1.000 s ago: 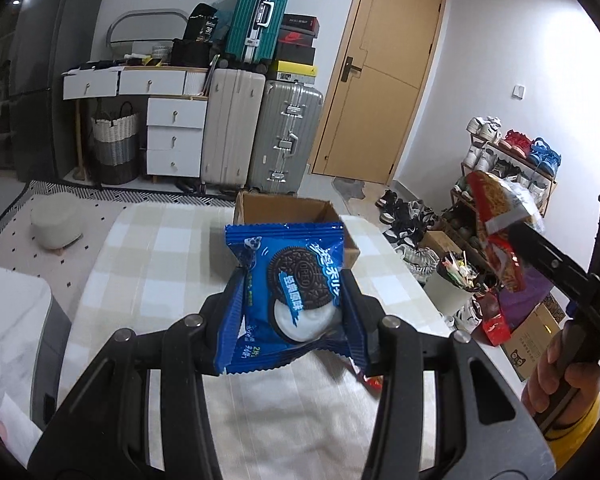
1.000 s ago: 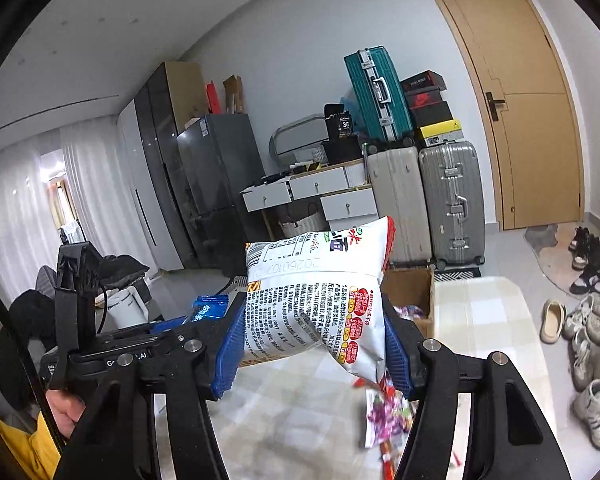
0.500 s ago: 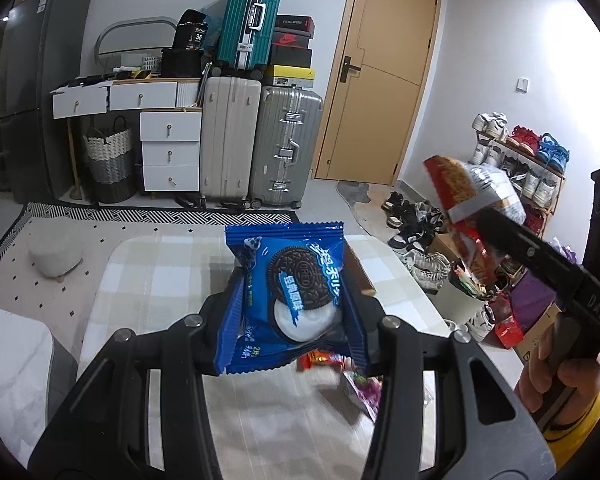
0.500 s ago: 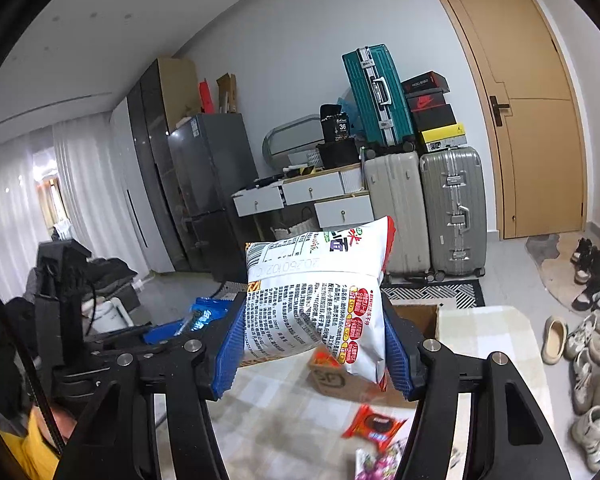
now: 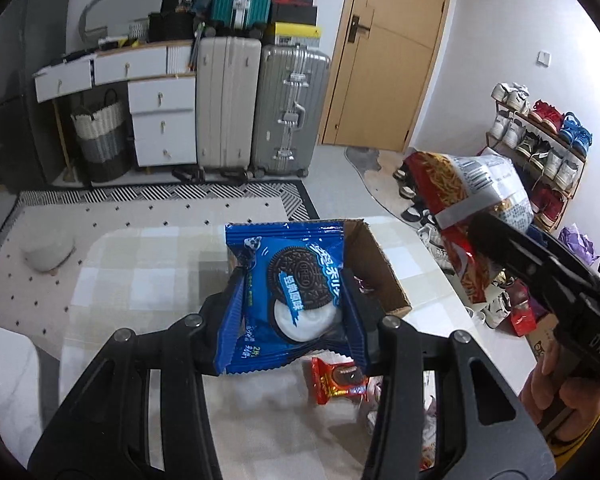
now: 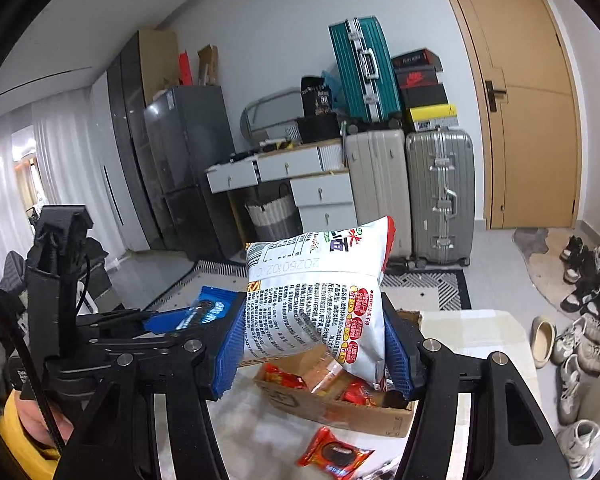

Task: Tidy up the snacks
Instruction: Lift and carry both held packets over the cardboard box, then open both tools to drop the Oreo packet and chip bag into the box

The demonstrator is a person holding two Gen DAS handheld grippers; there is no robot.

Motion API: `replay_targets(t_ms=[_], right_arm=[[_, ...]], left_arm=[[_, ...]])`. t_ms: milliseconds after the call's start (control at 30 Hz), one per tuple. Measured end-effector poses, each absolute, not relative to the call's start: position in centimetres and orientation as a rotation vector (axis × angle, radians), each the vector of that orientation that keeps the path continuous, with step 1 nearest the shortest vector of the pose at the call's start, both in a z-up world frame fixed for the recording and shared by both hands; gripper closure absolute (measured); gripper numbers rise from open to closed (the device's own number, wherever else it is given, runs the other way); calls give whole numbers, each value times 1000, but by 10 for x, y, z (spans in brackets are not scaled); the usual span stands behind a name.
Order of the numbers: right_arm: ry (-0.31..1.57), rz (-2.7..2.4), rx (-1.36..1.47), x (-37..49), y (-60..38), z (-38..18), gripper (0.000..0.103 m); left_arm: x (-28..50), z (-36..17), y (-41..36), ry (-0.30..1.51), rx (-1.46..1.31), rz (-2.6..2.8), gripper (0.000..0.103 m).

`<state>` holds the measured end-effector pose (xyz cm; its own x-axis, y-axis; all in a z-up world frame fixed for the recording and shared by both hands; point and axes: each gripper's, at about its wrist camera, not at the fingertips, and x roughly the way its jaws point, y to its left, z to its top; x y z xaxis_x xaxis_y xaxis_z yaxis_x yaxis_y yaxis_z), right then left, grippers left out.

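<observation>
My left gripper (image 5: 292, 316) is shut on a blue Oreo packet (image 5: 288, 292) and holds it above the near edge of an open cardboard box (image 5: 380, 272). My right gripper (image 6: 316, 340) is shut on a white and red crisp bag (image 6: 320, 300), held in the air over the same box (image 6: 340, 408), which holds several red snack packets. In the left wrist view the crisp bag (image 5: 472, 208) hangs to the right of the box. The left gripper with the blue packet (image 6: 204, 312) shows at the left of the right wrist view.
A red Oreo packet (image 5: 340, 384) lies on the checked tablecloth (image 5: 148, 264) in front of the box, also seen in the right wrist view (image 6: 334, 454). More loose wrappers lie at the right (image 5: 428, 428). Suitcases (image 5: 292, 112), drawers and shoes stand beyond the table.
Both grippers have tilted down and come closer to the box with their packets still held. The box and the red packet on the table have come into view.
</observation>
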<state>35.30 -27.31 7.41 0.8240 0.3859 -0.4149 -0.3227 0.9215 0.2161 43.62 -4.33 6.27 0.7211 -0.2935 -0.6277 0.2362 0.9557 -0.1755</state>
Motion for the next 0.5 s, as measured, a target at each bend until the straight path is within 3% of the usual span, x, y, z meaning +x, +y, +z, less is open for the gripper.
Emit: replay_targets(t_ms=[500], right_arm=[[638,355,222,451,-284,11,42]], left_arm=[[560,-11,-77,830,-66,-279,61]])
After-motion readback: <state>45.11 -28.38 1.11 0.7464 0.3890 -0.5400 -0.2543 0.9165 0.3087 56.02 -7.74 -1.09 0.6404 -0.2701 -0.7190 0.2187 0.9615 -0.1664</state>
